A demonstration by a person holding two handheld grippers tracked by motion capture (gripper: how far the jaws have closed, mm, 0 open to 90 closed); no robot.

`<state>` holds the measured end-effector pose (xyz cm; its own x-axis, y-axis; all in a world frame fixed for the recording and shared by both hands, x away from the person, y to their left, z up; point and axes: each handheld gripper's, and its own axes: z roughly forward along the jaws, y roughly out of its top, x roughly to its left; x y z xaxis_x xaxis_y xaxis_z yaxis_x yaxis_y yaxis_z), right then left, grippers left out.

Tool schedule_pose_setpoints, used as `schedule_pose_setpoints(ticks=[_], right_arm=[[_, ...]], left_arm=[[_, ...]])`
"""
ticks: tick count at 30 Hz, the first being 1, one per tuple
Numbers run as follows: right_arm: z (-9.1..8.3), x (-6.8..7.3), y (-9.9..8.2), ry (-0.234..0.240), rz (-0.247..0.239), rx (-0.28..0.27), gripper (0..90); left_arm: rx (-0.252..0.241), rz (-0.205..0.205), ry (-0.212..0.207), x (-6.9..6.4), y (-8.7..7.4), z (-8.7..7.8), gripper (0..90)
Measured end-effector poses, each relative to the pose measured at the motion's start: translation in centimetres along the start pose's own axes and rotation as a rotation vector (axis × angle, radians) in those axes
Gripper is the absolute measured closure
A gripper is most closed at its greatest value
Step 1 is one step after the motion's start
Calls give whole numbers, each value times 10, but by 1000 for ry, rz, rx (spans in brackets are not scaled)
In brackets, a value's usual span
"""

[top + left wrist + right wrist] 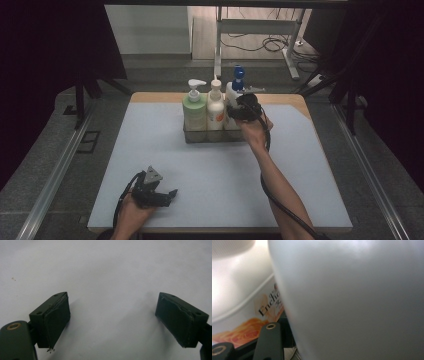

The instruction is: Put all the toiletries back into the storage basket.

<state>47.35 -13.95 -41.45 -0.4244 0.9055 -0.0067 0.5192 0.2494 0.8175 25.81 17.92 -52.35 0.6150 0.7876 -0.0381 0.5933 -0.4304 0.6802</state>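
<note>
A wire basket (190,136) stands at the back middle of the mat. In it are a green pump bottle (194,112) and a white bottle with an orange label (215,107). At the basket's right end is a white bottle with a blue cap (231,91), with my right gripper (235,112) shut on its body. In the right gripper view that pale bottle (352,300) looms right in front of the camera, the orange-labelled bottle (244,315) lies to its left, and one black finger (268,342) shows; the other is hidden. My left gripper (172,192) (112,315) rests open on the mat at the front left, with nothing between its jaws.
The pale mat (215,185) covers most of the wooden table (300,100). Metal rails (55,175) run along both sides of the table. A cable trails from each gripper toward the front edge. Behind the table stands a white frame (260,30) with loose cables on the floor.
</note>
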Motion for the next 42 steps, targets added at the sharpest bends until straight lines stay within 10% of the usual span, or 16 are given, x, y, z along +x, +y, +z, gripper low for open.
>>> schedule_pose_setpoints(ticks=[22, 42], right_arm=[[0, 1, -12, 67, -28, -15, 325], [-45, -14, -21, 141, -57, -15, 392]], left_arm=[[2, 4, 1, 0, 0, 0, 122], [1, 3, 1, 0, 0, 0, 122]])
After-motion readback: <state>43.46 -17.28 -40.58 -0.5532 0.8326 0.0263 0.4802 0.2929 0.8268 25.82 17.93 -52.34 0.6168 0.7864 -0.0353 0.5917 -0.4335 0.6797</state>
